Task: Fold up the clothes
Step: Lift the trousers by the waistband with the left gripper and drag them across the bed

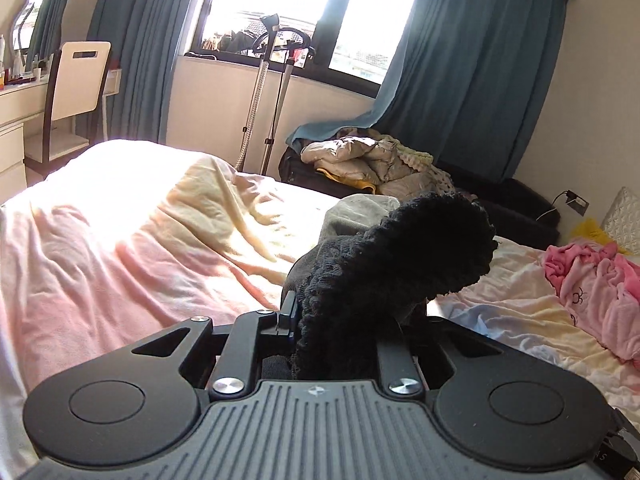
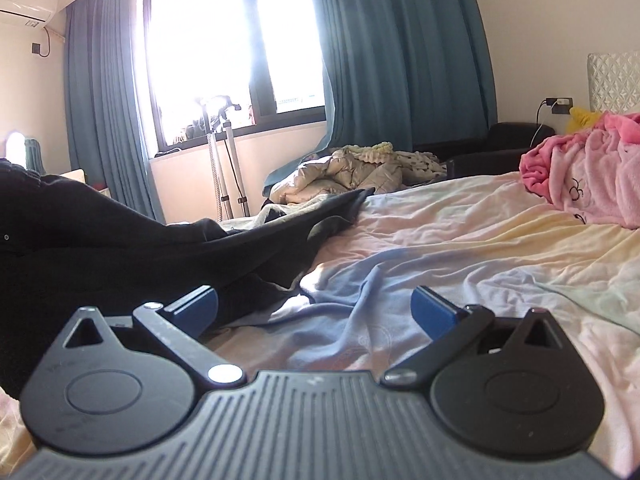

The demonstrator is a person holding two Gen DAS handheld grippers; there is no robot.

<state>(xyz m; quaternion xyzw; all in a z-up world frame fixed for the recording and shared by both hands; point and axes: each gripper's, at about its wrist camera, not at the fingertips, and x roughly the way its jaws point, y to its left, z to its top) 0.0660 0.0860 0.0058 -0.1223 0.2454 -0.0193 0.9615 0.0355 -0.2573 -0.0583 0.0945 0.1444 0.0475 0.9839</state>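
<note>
My left gripper (image 1: 344, 312) is shut on a black knitted garment (image 1: 396, 256), which bunches up over the fingers and hides the right one. The same black garment (image 2: 120, 232) lies spread over the bed at the left of the right wrist view, reaching toward the far edge. My right gripper (image 2: 314, 306) is open and empty, low over the pastel sheet, with its left blue pad (image 2: 200, 304) next to the garment's near edge. A pink garment (image 2: 592, 176) lies crumpled at the right of the bed and also shows in the left wrist view (image 1: 600, 280).
The bed (image 1: 120, 248) carries a wrinkled pink, yellow and blue sheet. Beyond it stand a dark chair with a beige jacket (image 1: 360, 156), a metal stand (image 1: 272, 92), blue curtains, a window, and a desk with a chair (image 1: 68, 92) at the left.
</note>
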